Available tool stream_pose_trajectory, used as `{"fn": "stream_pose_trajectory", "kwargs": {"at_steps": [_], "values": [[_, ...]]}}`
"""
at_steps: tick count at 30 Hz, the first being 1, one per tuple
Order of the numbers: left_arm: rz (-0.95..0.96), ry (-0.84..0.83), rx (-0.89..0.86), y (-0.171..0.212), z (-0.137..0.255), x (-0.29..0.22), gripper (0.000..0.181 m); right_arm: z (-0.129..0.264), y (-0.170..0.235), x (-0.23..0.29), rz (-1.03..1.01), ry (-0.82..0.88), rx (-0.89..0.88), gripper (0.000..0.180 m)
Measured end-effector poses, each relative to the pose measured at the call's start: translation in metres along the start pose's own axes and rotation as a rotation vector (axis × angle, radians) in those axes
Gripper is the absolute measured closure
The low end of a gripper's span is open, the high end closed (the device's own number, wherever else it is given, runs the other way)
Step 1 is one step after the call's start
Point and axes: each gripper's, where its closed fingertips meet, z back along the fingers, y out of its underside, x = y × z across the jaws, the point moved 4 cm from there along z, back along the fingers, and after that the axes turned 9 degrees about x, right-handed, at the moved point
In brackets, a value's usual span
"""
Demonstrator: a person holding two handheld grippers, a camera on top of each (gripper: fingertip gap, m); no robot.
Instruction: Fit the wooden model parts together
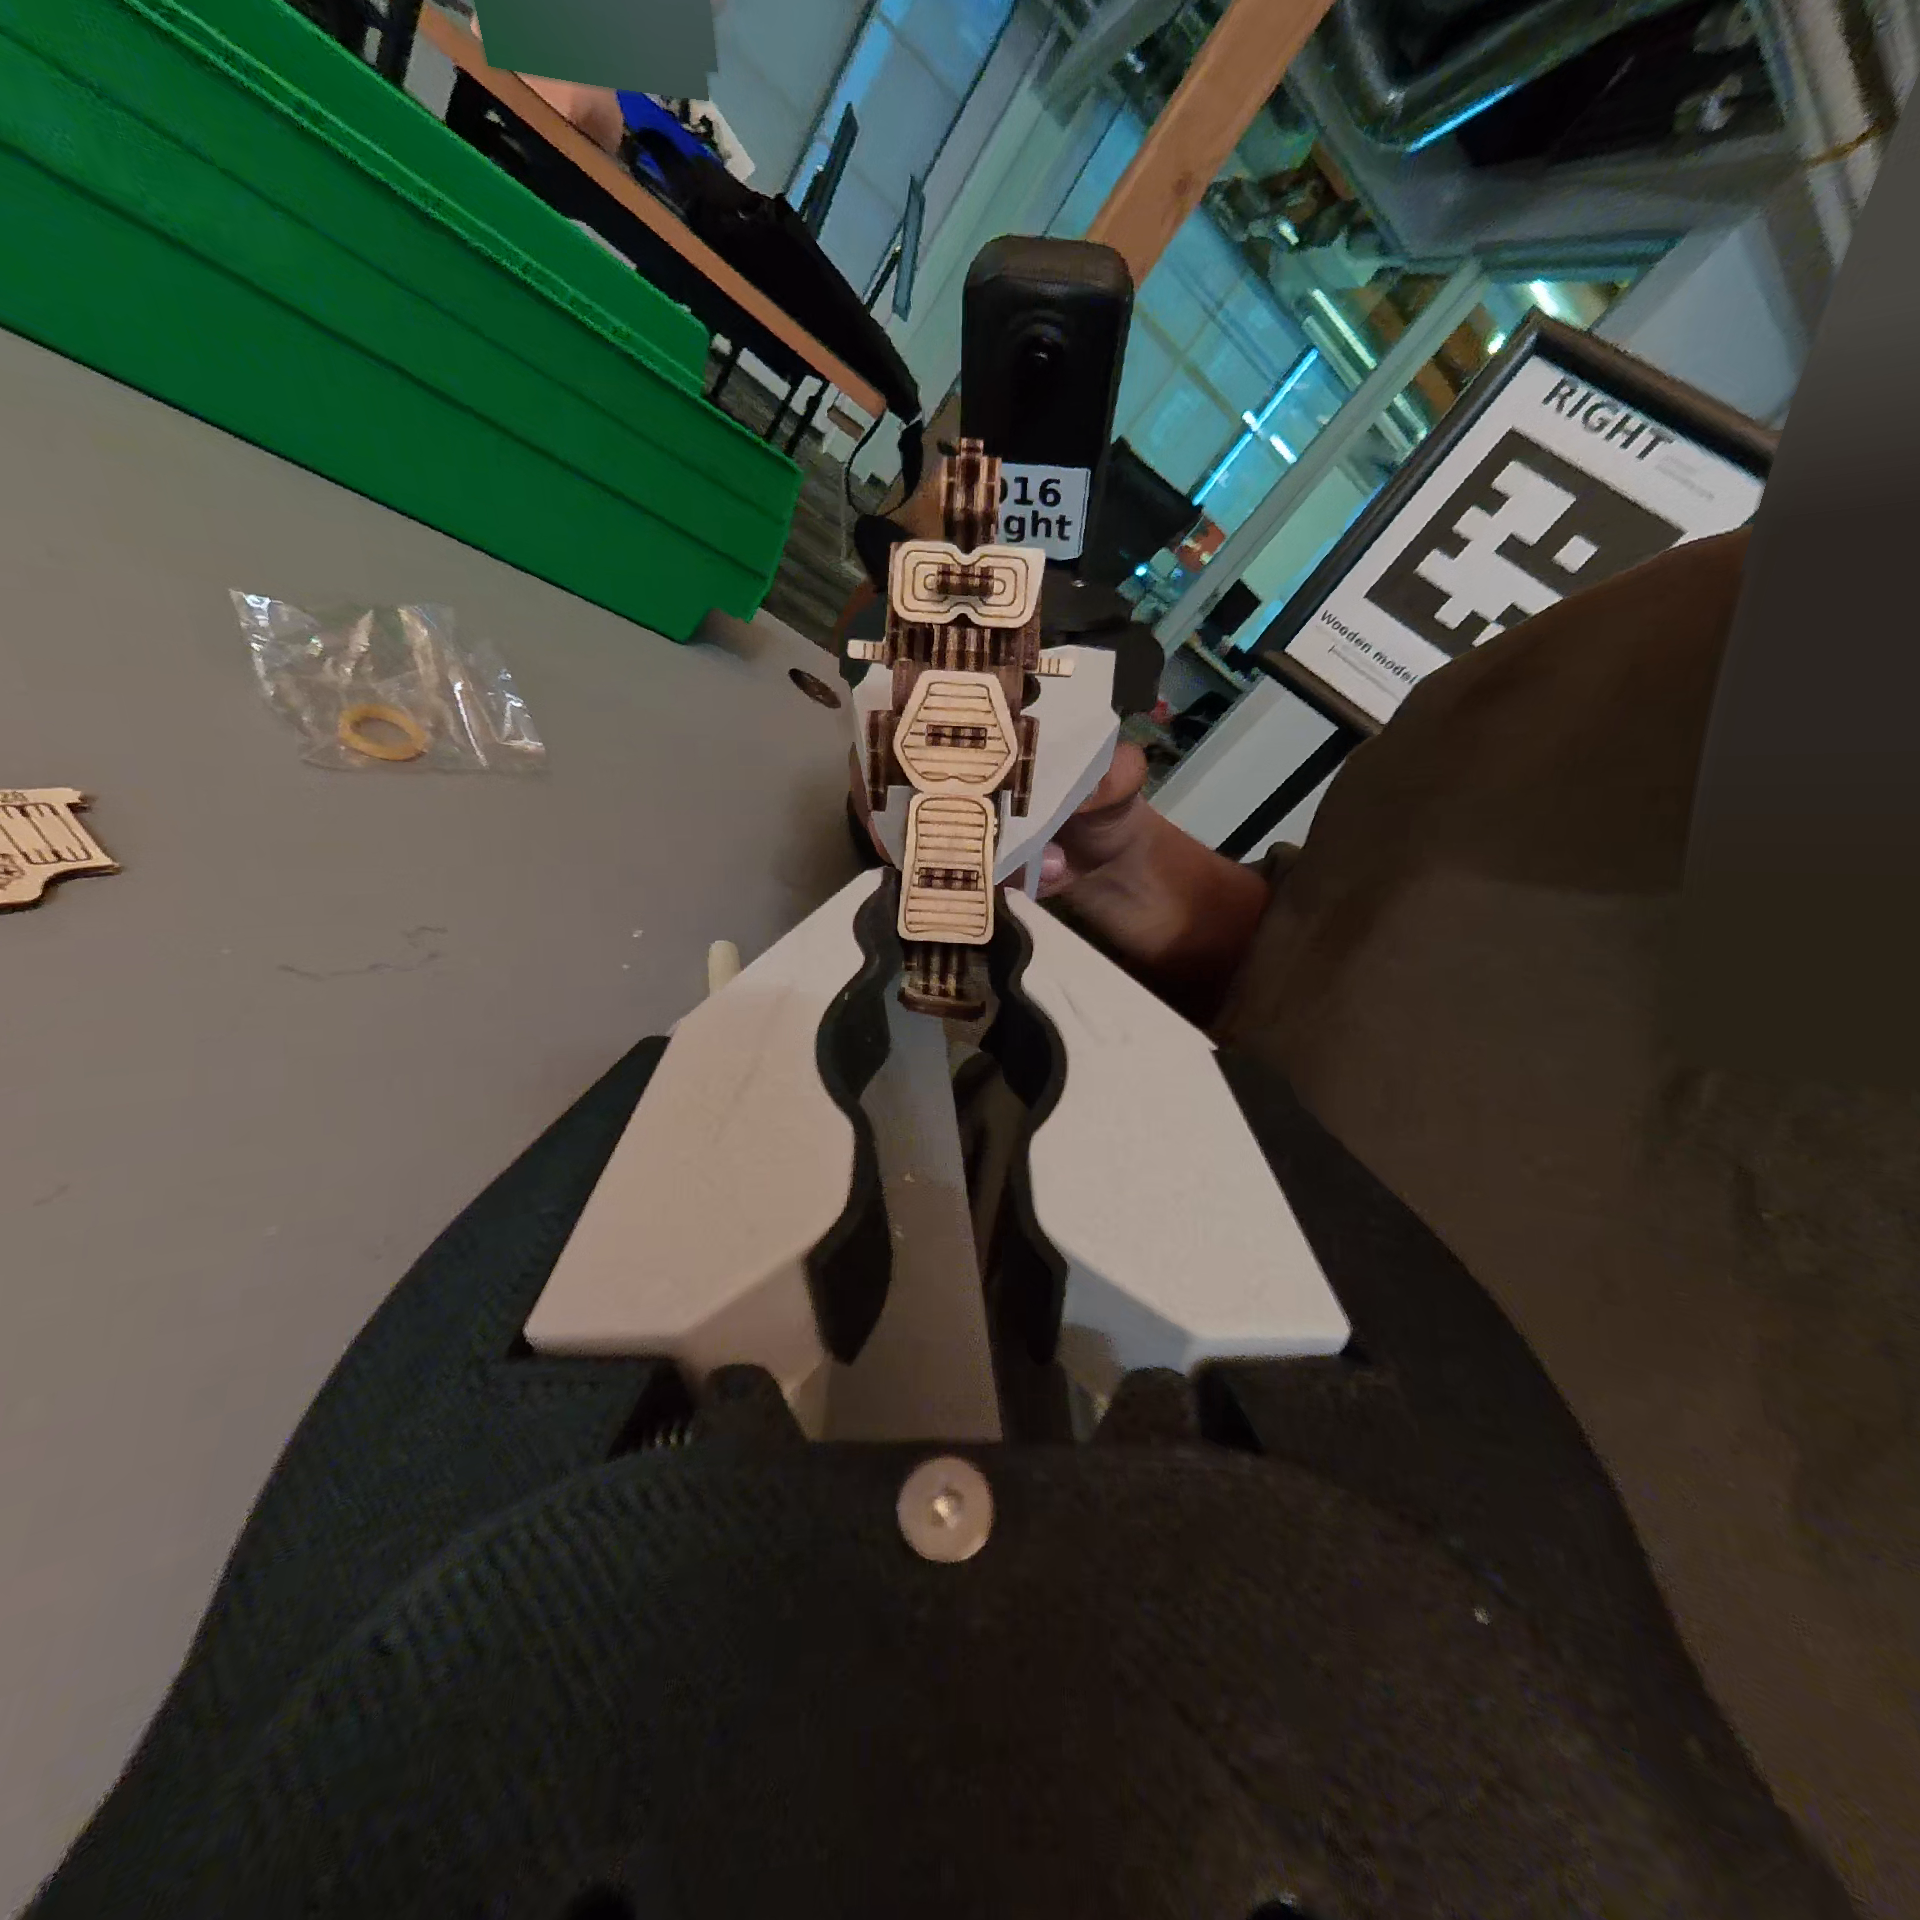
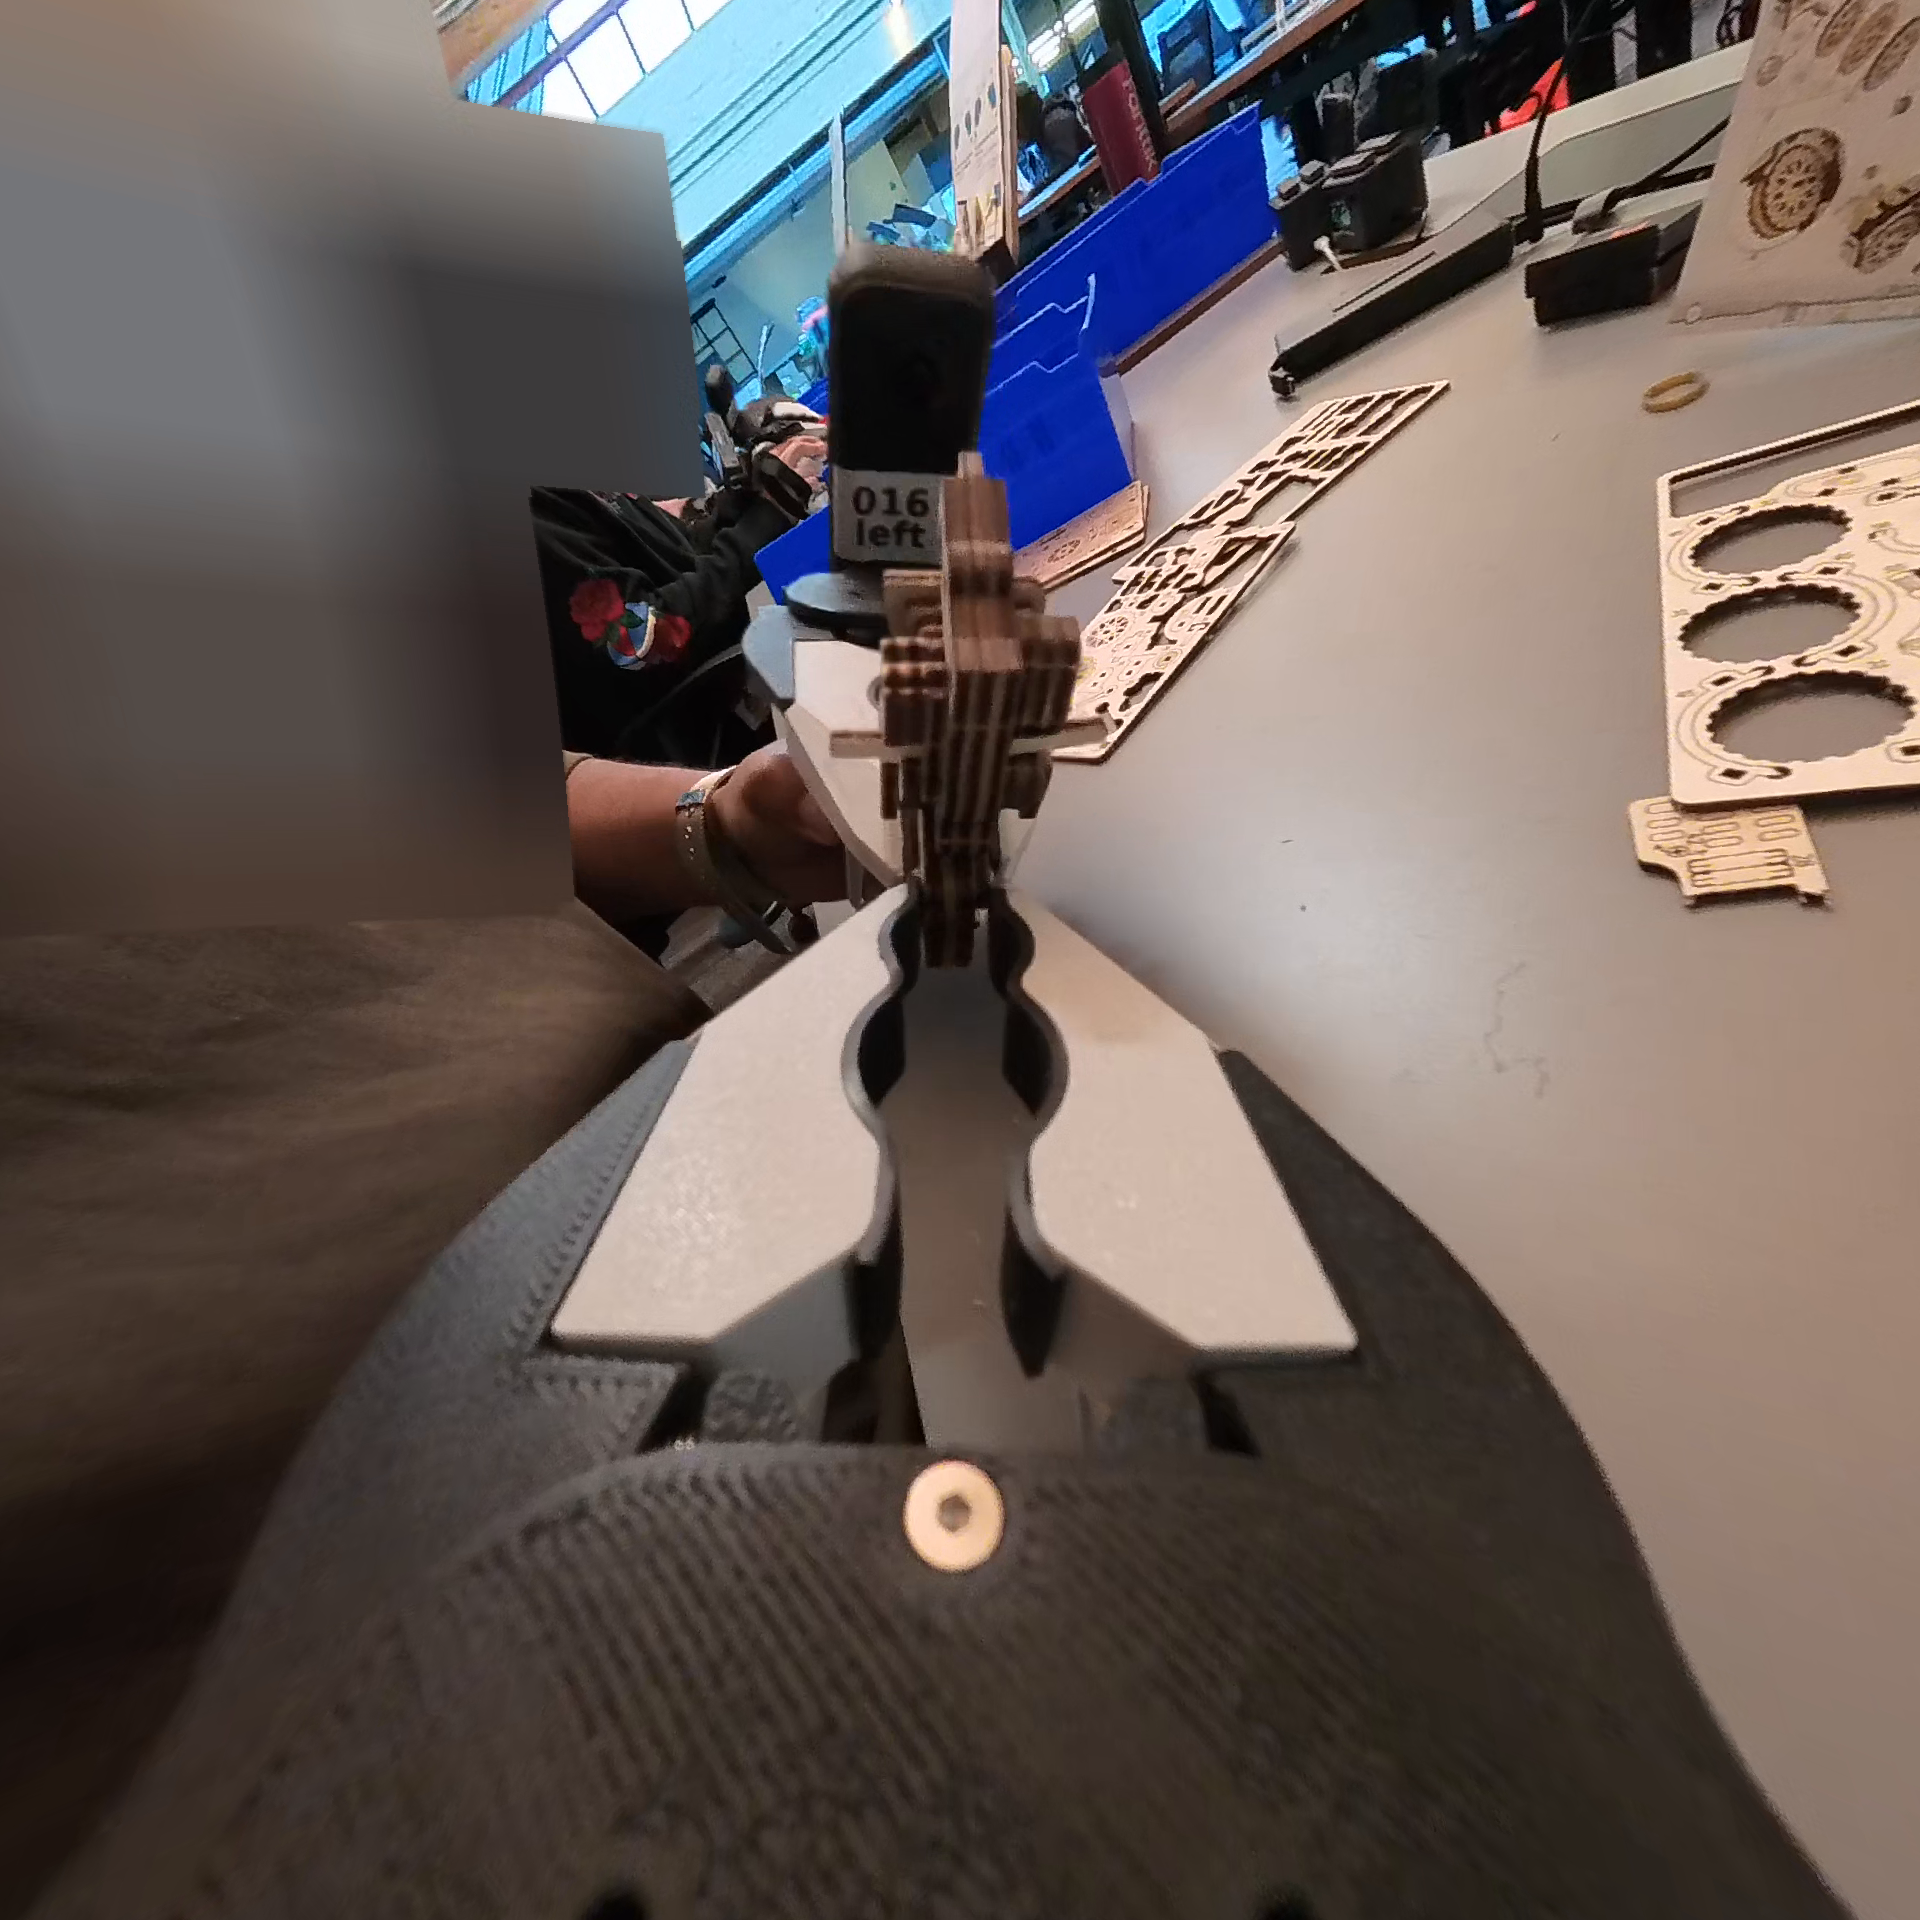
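Note:
A layered wooden model (image 1: 951,727) of stacked brown plies with pale engraved plates on its face is held in the air between both grippers. My left gripper (image 1: 943,940) is shut on the model's near end. My right gripper (image 2: 951,906) is shut on the model (image 2: 971,707) from the opposite side. In the left wrist view the right gripper's white finger (image 1: 1075,748) shows behind the model. In the right wrist view the left gripper's finger (image 2: 821,748) shows beyond it, with a person's hand on it.
On the grey table (image 1: 312,1039) lie a clear bag with a rubber band (image 1: 384,686) and a loose wooden part (image 1: 47,847); green bins (image 1: 364,312) stand behind. Punched wooden sheets (image 2: 1787,634), a small wooden piece (image 2: 1725,847) and blue bins (image 2: 1091,343) show in the right wrist view. My left and right fingertips are right by each other.

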Motion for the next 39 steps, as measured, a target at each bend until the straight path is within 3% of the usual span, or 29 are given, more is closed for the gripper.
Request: {"fn": "stream_pose_trajectory", "kwargs": {"at_steps": [20, 27, 39], "values": [[-0.054, -0.055, 0.007, -0.0011, 0.0012, 0.0003, 0.167, -0.0011, -0.0006, -0.0003, 0.016, 0.079, 0.006, 0.17], [0.021, 0.025, -0.022, 0.0, -0.0002, 0.0014, 0.167, -0.0013, -0.0026, -0.0031, -0.04, 0.046, -0.047, 0.163], [0.006, 0.062, -0.024, -0.0008, -0.0009, -0.0043, 0.167, 0.0003, -0.0035, 0.0047, 0.003, -0.001, -0.037, 0.169]]}}
